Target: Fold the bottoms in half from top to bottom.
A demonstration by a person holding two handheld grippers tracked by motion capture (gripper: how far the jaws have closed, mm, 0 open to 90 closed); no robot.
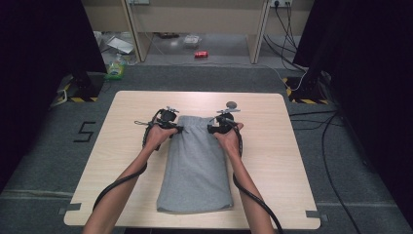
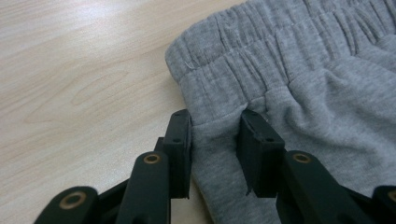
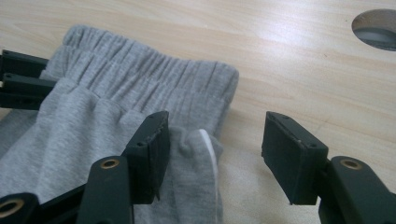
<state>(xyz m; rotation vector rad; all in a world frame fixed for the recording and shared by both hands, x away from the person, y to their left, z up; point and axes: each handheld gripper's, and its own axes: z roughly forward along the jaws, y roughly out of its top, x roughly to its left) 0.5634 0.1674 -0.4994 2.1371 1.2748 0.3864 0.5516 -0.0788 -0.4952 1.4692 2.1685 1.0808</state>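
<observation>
A grey folded garment with an elastic waistband lies lengthwise on the wooden table, waistband at the far end. My left gripper is at the waistband's left corner. In the left gripper view its jaws pinch a puckered fold of the grey garment just below the waistband. My right gripper is at the right corner. In the right gripper view it stands open, straddling the edge of the garment: one jaw rests on the cloth, the other over bare wood. A white tag peeks out there.
A round hole in the tabletop lies just beyond the right gripper, also seen as the hole. On the floor past the table are a red can, a green bottle, black stands and cables at the right.
</observation>
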